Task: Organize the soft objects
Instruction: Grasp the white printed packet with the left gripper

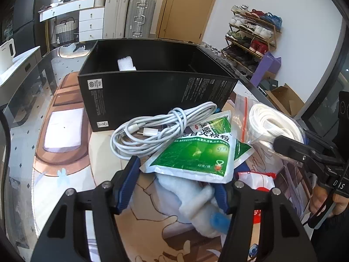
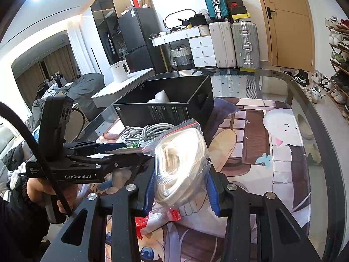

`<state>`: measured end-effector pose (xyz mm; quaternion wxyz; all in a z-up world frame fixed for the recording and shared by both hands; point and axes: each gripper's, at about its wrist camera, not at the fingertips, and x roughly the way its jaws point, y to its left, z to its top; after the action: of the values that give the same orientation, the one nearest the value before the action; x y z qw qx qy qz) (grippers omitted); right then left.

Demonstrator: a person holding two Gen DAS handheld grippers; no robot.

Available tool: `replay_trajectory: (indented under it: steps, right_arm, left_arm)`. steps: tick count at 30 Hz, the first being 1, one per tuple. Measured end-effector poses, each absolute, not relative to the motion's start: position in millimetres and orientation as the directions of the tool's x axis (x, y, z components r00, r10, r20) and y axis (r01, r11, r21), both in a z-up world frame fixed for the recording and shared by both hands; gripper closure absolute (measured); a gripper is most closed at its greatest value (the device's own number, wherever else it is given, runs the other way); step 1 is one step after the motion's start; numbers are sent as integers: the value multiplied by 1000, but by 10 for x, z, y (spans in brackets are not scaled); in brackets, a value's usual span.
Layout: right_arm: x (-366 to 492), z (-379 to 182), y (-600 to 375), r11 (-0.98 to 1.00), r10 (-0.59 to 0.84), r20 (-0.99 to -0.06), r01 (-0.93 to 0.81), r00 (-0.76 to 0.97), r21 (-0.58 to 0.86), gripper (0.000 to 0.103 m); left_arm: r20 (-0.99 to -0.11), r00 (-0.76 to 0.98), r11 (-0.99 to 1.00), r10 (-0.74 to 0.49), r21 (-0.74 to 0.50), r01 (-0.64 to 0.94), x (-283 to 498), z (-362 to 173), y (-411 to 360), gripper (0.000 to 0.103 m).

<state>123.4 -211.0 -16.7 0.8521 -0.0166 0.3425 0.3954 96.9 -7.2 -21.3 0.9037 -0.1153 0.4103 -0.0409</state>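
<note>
A black open box [image 1: 152,91] stands on the glass table with a white foam piece [image 1: 126,63] inside; it also shows in the right wrist view [image 2: 170,107]. In front lie a coiled white cable [image 1: 152,131], a green sachet [image 1: 196,155] and a white plush toy [image 1: 196,203]. My left gripper [image 1: 174,187] is open, its fingers either side of the plush toy. My right gripper [image 2: 180,190] is shut on a zip bag of white cord [image 2: 181,159], also seen in the left wrist view [image 1: 272,126].
A red and white packet [image 1: 257,181] lies beside the plush toy. A printed mat [image 2: 272,142] lies under the glass. The table edge [image 2: 327,131] curves at the right. Suitcases, drawers and a shoe rack stand beyond.
</note>
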Motion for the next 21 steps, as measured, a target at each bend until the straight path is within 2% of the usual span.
replay_trajectory:
  steps: [6,10,15,18,20,21]
  right_arm:
    - [1232,-166,-2105,688,662,-598,-683,452,245,63]
    - [1238,-161,-2115,689,663,-597,-681,452,249,63]
    - [1232,-158,-2126,690,662,-596,-680,454,248,63]
    - [1245,-156,-2142,692,662,-594,-678,457,249,63]
    - [1253,-155,-2156,695,661,-593,-674,460,251,63]
    - [1253,-152,-2164,696,661,-592,-672,461,252,63]
  left_arm:
    - [-729,668,974,-149,-226,-29,908,-183,-82,40]
    - [-713,691,981,-120,-191,-26,871,-106,-118,32]
    - [-695,712,991,-100,-131,12,878,-63,-192,33]
    - [-688,719,993,-96,-111,26,887,-59,-222,49]
    - [-682,725,994,-94,-101,35,894,-51,-229,68]
    - [-684,722,993,-106,-108,43,904,-53,-222,72]
